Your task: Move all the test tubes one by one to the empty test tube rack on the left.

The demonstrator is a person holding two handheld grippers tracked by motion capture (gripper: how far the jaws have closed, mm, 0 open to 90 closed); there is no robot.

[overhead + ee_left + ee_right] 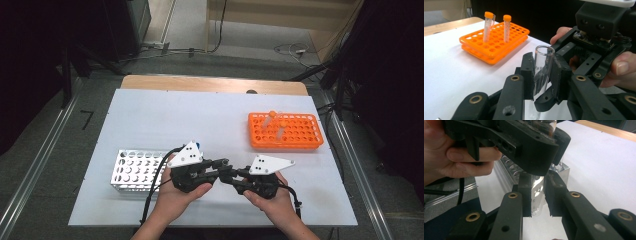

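Centrally, a white rectangular table top (150, 115) carries all the equipment, with a bare wooden edge at its far side. An orange plastic tube rack (286, 131) with a grid of round holes stands on the far right part of the surface. Two clear tubes with orange caps (488, 26) stand upright in it, one hole row apart. A white perforated metal tube rack (134, 169) stands at the near left, just beside the person's left hand (175, 197).

Both hands meet at the near middle of the table, between the two racks. The left gripper (541, 75) and the right gripper (231, 176) point toward each other, tips overlapping.

A clear uncapped glass test tube (543, 67) sits between them, above the table surface and near the corner of the white rack. The left gripper view shows the tube upright, open rim uppermost, with the left gripper's black pads clamped on its upper part, just below the rim. The right gripper view shows the right gripper's pads pressed on the lower part of the same tube (537, 195), its rounded bottom hanging just below the pads. The left gripper lies directly above in that view, covering the tube's top.
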